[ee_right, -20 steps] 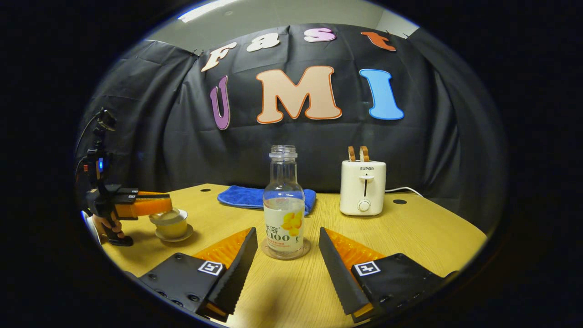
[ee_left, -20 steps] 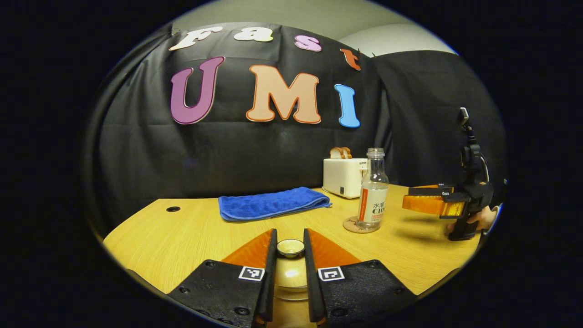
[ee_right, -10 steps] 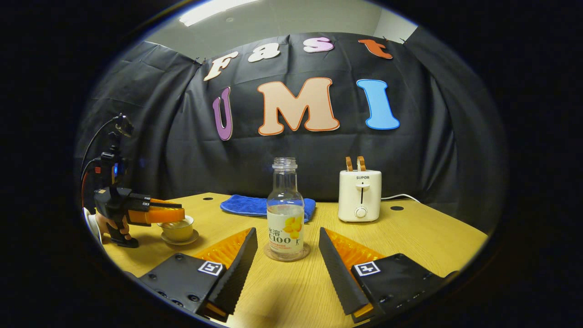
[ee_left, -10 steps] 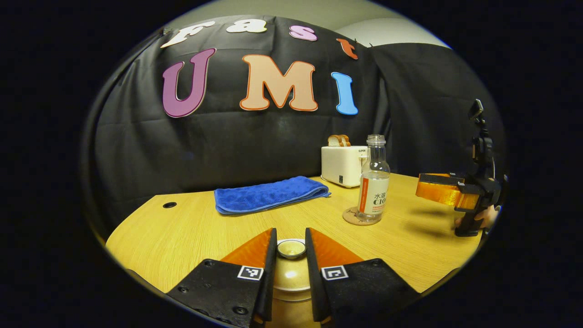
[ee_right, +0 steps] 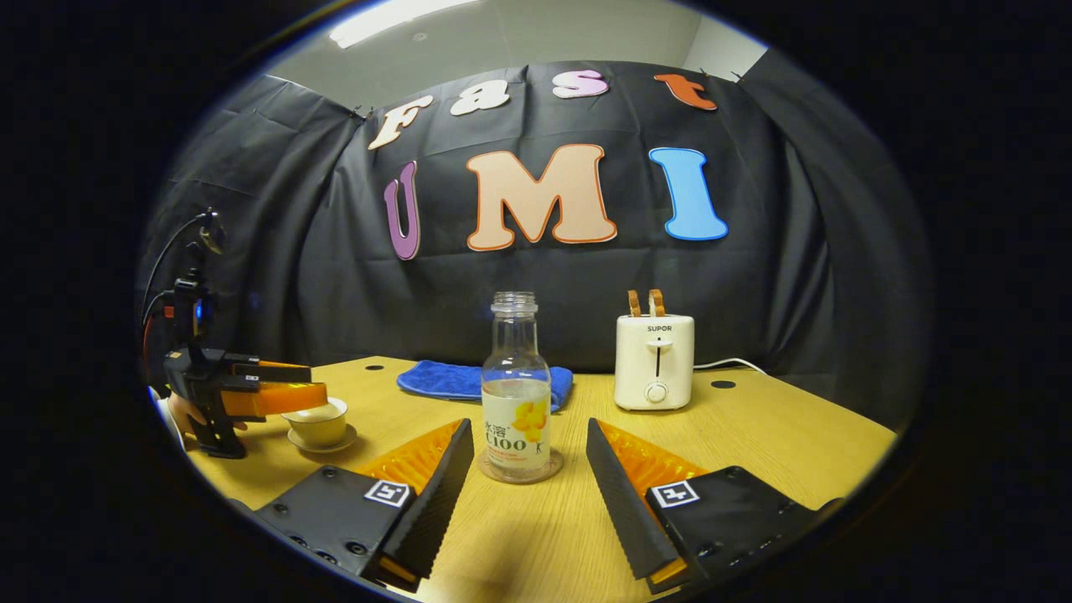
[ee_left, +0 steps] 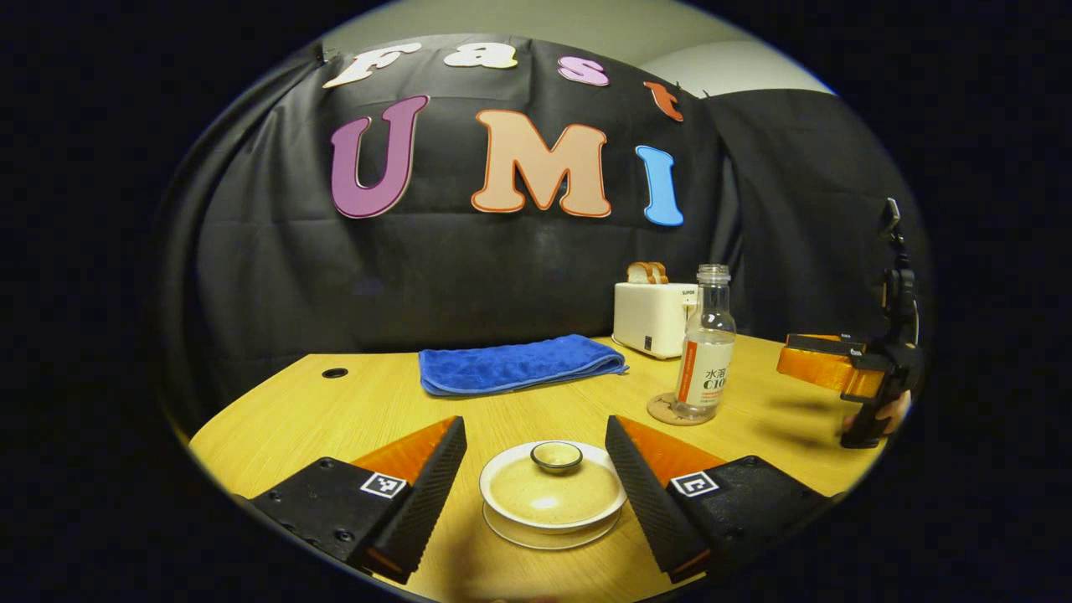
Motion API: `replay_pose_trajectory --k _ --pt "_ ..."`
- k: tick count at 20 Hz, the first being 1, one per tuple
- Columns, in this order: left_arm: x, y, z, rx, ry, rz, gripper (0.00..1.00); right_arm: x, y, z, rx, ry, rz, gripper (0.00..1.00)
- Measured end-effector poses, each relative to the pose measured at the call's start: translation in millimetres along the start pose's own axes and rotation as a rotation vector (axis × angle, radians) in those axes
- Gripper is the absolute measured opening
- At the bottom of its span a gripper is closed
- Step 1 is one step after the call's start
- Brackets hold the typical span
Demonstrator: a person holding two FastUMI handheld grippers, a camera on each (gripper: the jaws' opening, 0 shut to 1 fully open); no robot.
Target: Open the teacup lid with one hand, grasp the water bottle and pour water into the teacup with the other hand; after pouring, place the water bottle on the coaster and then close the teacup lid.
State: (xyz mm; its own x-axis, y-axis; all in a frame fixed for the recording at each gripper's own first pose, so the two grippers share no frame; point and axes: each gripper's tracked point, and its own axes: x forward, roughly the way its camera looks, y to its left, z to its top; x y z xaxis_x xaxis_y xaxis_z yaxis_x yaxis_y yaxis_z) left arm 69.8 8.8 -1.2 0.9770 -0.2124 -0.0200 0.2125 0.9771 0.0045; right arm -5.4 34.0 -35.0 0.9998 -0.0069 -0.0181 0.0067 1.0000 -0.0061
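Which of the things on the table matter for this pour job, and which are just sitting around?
Job: teacup with lid on, water bottle, coaster under it.
Lying about: blue towel, toaster with bread.

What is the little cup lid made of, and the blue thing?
The teacup lid looks like glazed ceramic: smooth and cream-coloured, with a shiny highlight. The blue towel seems to be soft, fluffy cloth, folded flat with a matte, napped surface, likely microfibre.
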Motion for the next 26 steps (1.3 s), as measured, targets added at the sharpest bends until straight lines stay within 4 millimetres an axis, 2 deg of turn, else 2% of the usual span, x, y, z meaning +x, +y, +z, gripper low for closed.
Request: replay_pose_trajectory --k 1,3,5,6,8,14,16,18,19,21,22,23,26 --pt "-2 3 -1 -0.002 -0.003 0.016 0.98 1 -3 -1 0.0 0.001 -0.012 0.84" --pt "-9 10 2 -0.005 -0.021 0.062 0.98 2 -6 0 -0.003 -0.004 -0.032 0.88" --pt "-18 17 5 -0.01 -0.043 0.104 0.98 2 -8 0 -0.003 -0.007 -0.048 0.88" --pt "-22 20 7 -0.013 -0.053 0.121 0.98 2 -10 1 -0.003 -0.008 -0.056 0.84" --pt "-30 25 6 -0.025 -0.063 0.154 0.98 1 -13 1 -0.004 -0.009 -0.075 0.88" --pt "-56 56 3 -0.009 -0.062 0.341 0.98 -3 -33 3 -0.008 -0.018 -0.189 0.86" --pt "-65 65 8 -0.003 -0.086 0.406 0.98 -5 -38 3 -0.008 -0.02 -0.219 0.84" --pt "-68 75 5 -0.008 -0.076 0.468 0.98 -6 -42 3 -0.009 -0.022 -0.244 0.91" --pt "-70 76 5 -0.007 -0.076 0.48 1.0 -8 -43 3 -0.009 -0.022 -0.249 0.88" --pt "-72 75 5 -0.008 -0.079 0.49 0.97 -7 -43 3 -0.009 -0.023 -0.249 0.88" --pt "-72 77 6 -0.007 -0.08 0.497 0.97 -7 -43 3 -0.009 -0.023 -0.249 0.84" --pt "-73 78 5 -0.007 -0.08 0.501 0.97 -7 -44 3 -0.009 -0.023 -0.249 0.88" --pt "-72 78 5 -0.007 -0.082 0.502 0.97 -6 -43 2 -0.009 -0.023 -0.245 0.88"
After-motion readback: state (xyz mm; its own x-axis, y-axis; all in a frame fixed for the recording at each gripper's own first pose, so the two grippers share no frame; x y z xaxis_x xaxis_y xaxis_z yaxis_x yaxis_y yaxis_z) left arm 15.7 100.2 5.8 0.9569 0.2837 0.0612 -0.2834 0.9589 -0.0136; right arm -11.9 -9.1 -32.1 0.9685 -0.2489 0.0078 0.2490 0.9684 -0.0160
